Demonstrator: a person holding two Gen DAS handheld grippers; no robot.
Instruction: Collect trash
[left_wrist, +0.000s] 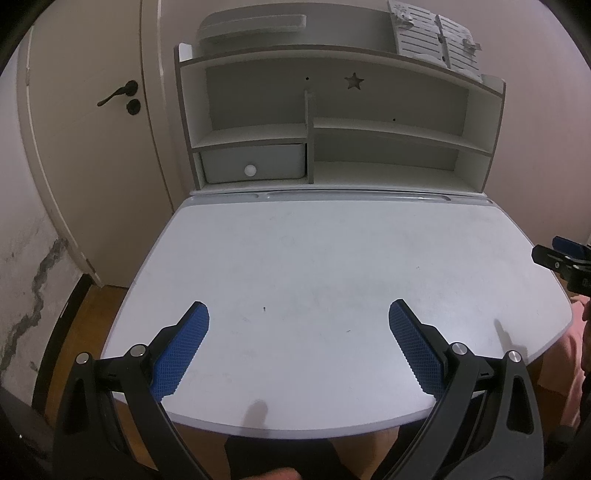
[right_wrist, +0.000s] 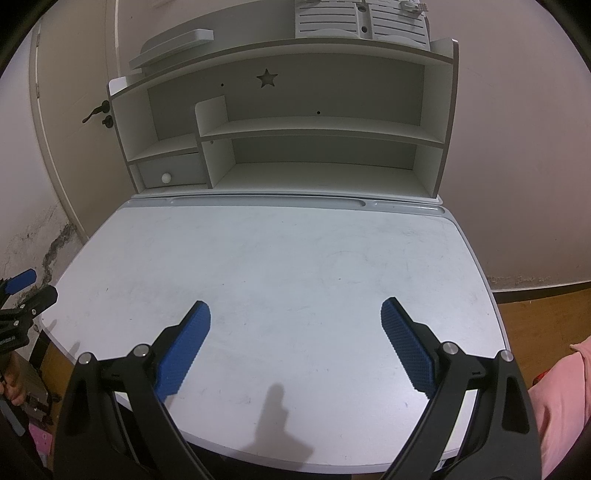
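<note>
White desk (left_wrist: 332, 258) fills centre of both views, top scuffed w/ small dark specks (left_wrist: 264, 308). Shelf unit (left_wrist: 332, 122) stands at its back edge, upper centre; drawer w/ round knob (left_wrist: 250, 170) lower left of unit.

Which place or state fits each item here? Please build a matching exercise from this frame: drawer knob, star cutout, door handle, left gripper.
Items:
1. drawer knob
2. star cutout
3. door handle
4. left gripper

Descriptions:
A. black, left of the hutch
B. open above the desk top
C. white and round, lower left compartment
D. in the hutch's back panel, upper shelf

Pairs: 1-C, 2-D, 3-A, 4-B
</note>
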